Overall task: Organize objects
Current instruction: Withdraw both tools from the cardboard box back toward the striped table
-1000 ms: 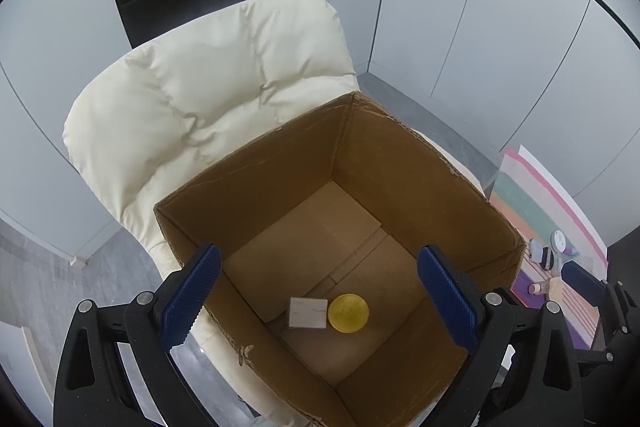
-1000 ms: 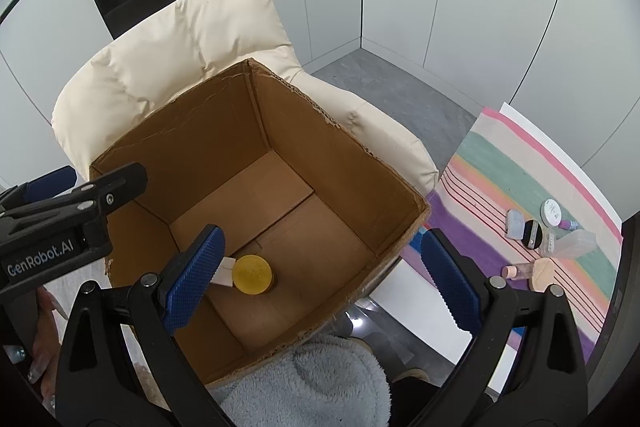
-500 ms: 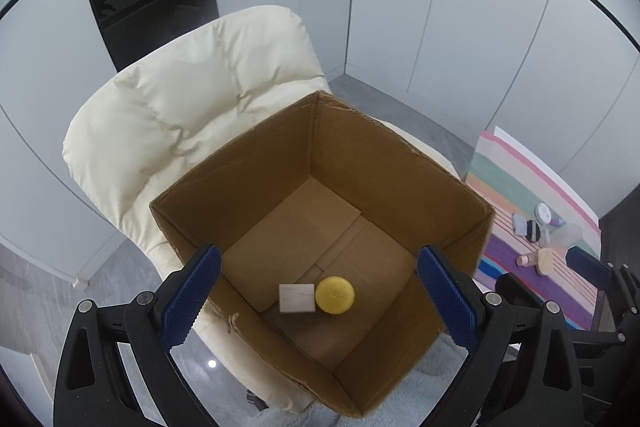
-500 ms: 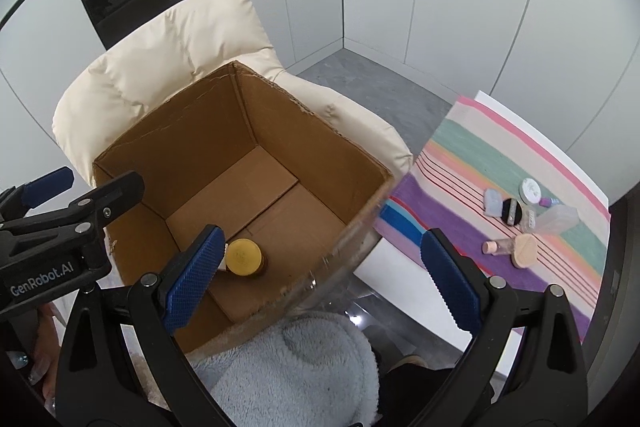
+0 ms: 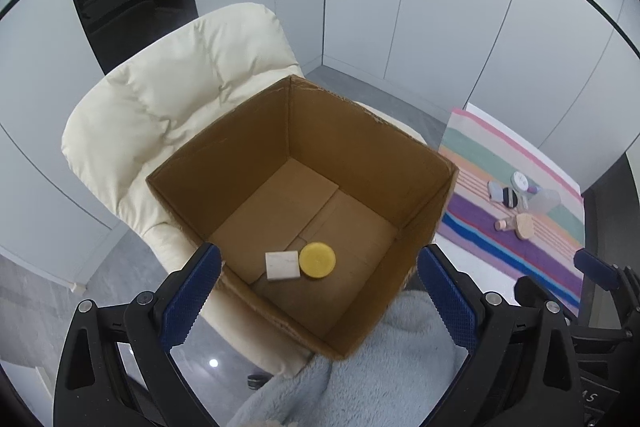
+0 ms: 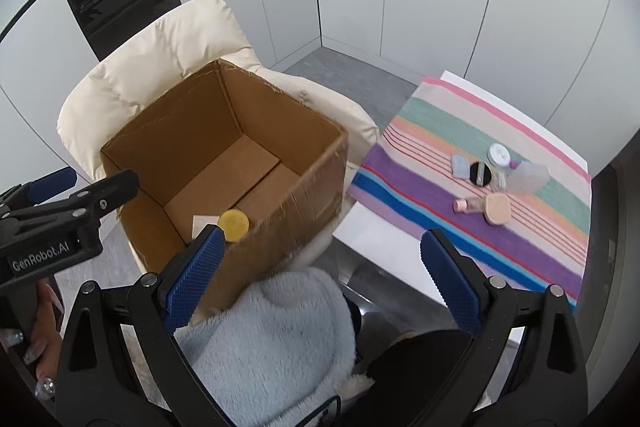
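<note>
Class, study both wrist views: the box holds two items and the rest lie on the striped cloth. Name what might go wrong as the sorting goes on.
1. The cardboard box sits on a soft cream chair, so a knock from a gripper might tip or shift it.
2. The small items on the striped cloth lie bunched together, some touching; the open right gripper may nudge neighbours while taking one.
3. The clear bottle lies on its side and may roll.

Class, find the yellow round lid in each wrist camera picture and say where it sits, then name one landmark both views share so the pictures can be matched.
Left wrist view: the yellow round lid lies on the cardboard box floor, lower centre, beside a white block.
Right wrist view: the lid shows left of centre, just above the right gripper's left fingertip.
Shared landmark: the striped cloth at right.
</note>
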The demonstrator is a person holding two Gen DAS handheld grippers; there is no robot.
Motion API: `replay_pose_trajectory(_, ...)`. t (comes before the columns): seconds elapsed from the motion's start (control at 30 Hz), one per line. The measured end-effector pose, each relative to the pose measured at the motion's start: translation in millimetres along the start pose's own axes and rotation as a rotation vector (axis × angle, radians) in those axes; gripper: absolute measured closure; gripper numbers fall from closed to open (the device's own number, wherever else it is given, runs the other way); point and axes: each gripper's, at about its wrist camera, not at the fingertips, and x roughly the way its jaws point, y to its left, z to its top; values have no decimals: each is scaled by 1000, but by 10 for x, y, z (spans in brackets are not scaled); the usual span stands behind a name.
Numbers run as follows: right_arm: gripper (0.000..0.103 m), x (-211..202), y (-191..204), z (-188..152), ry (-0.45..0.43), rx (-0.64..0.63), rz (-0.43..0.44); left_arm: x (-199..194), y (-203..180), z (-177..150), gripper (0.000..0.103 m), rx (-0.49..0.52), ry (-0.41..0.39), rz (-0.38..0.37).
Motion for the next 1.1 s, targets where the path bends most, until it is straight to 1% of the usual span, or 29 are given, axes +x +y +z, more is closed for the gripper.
replay_pose_trajectory(0.23, 3, -163, -61, -259, 6, 10, 9, -65, -92, -83, 4, 15, 24, -16)
replay_pose_trajectory(0.43, 3, -326, -168, -342, -20, 46, 2, -172, -301, -75, 4, 64, 0, -26)
replay_pose_trajectory(0.57, 3, -440, -289, -380, -36, 73, -20, -198, -446, -91, 4, 89, -2, -45)
replay_pose_trajectory(0.77, 3, -560, -572, -475, -45, 145, -58, -171, -719, -144, 4, 148, 11, -69)
replay_pose_trajectory(0.93, 3, -659, -870, -601, -51, 213, -100, -141, -1000, -150, 4, 195, 18, -104)
replay_pose_trajectory(1.1, 3, -755, -1212, -748, -54, 287, -141, -118, -1349, -153, 4, 264, 24, -131)
